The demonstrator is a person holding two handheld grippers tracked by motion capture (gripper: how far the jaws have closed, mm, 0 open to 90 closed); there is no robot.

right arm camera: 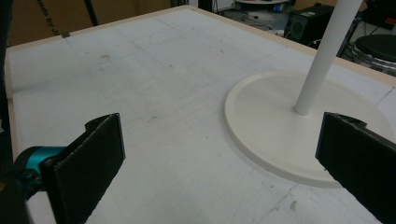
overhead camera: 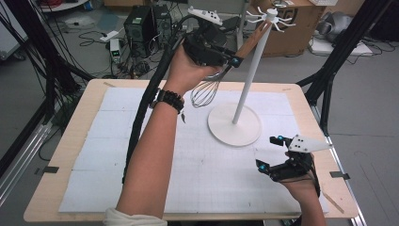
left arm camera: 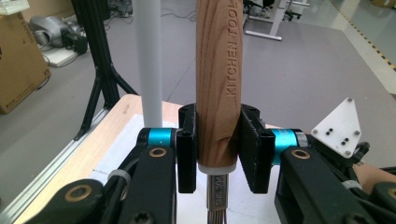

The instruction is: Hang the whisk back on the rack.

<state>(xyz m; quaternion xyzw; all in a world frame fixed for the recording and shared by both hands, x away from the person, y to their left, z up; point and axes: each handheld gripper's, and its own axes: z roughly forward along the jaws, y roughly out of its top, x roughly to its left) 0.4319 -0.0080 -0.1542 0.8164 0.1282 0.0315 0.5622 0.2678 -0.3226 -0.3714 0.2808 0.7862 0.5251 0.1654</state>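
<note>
A whisk with a wooden handle (overhead camera: 250,41) and a wire head (overhead camera: 205,92) hangs in the air, tilted, its handle tip up near the hooks (overhead camera: 271,18) of a white stand (overhead camera: 248,70). My left gripper (overhead camera: 229,59) is shut on the lower handle (left arm camera: 218,93), which reads "KITCHEN TOOL"; the stand's pole (left arm camera: 150,60) rises just left of it. My right gripper (overhead camera: 267,153) rests low at the table's right front, open with nothing between its pads (right arm camera: 88,161). The stand's round base (right arm camera: 280,126) lies ahead of that gripper.
The table (overhead camera: 75,122) carries a white gridded mat (overhead camera: 188,165). Black frame legs (overhead camera: 329,70) stand at its right edge. Cardboard boxes (overhead camera: 291,23), cables and electronics (overhead camera: 141,23) clutter the floor behind.
</note>
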